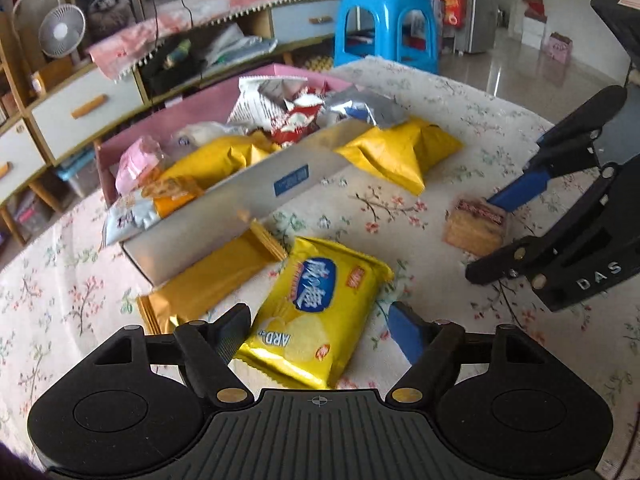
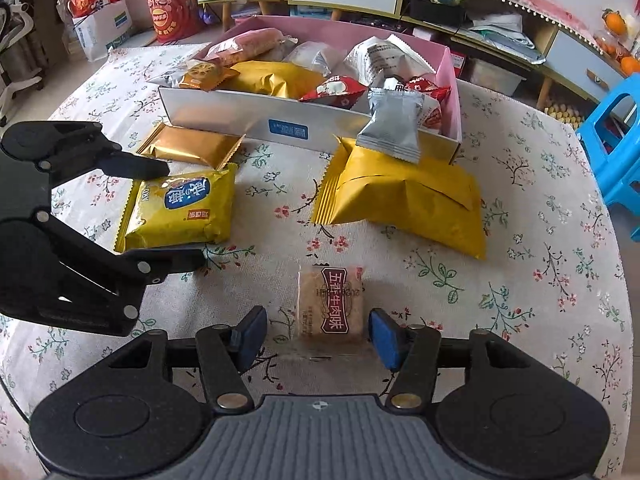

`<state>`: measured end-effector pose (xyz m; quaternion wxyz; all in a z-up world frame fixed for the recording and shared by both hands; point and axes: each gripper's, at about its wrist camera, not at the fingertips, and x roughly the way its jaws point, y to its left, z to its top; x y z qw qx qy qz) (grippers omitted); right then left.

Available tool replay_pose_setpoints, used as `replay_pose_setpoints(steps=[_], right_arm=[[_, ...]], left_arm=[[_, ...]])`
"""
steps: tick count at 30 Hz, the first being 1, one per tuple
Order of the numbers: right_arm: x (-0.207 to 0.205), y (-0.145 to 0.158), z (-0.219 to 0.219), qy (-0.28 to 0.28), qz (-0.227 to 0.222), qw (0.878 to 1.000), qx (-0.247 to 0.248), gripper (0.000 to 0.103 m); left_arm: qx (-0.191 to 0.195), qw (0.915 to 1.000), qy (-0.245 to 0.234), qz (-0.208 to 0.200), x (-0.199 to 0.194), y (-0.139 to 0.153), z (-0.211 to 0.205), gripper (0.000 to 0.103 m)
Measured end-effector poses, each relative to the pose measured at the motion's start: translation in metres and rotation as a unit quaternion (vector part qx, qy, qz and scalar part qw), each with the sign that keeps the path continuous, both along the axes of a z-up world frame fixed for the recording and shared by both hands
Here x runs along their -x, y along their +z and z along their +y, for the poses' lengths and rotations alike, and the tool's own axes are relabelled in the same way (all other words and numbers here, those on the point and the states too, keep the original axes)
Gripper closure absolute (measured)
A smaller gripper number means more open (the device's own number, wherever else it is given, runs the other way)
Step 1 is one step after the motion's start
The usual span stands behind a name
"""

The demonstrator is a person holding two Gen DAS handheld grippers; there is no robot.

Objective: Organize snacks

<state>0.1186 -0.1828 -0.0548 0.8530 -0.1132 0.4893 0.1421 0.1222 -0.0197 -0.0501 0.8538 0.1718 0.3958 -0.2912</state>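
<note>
A yellow chip bag lies flat on the floral tablecloth. My left gripper straddles it with its jaws wide and a gap on the right side. A small clear-wrapped biscuit packet with a dark red label lies between the blue pads of my right gripper, which stand clear of it on both sides. Behind both is a pink box with a white front wall, piled with snack packets.
A gold packet and a large yellow bag lie against the box front. A silver packet leans over the box edge. A blue stool and low cabinets stand beyond the table.
</note>
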Motion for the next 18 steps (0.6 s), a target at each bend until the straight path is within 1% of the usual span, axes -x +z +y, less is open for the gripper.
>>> replay_pose_setpoints(steps=[2,4,5,8,12,18], right_arm=[[0.002,0.0,0.001,0.002,-0.004,1.0,0.004,0.062],[0.001,0.001,0.002,0.004,-0.008,1.0,0.007,0.07],[0.002,0.002,0.001,0.005,-0.01,1.0,0.008,0.071],[0.001,0.002,0.003,0.002,-0.015,1.0,0.011,0.077],[-0.002,0.001,0.003,-0.003,-0.016,1.0,0.01,0.077],[-0.006,0.0,0.003,-0.01,-0.012,1.0,0.003,0.076]], left_arm=[[-0.003,1.0,-0.003,0.009,0.004,0.001,0.001,0.029],[-0.002,0.9998,-0.009,0.015,0.008,0.002,0.002,0.029],[0.001,0.9998,-0.011,0.019,0.01,0.002,0.002,0.029],[0.008,0.9995,-0.015,0.026,0.015,0.004,0.002,0.029],[0.015,0.9998,-0.002,0.016,0.017,0.005,0.003,0.026],[0.057,0.9968,0.051,0.025,0.005,0.002,0.01,0.026]])
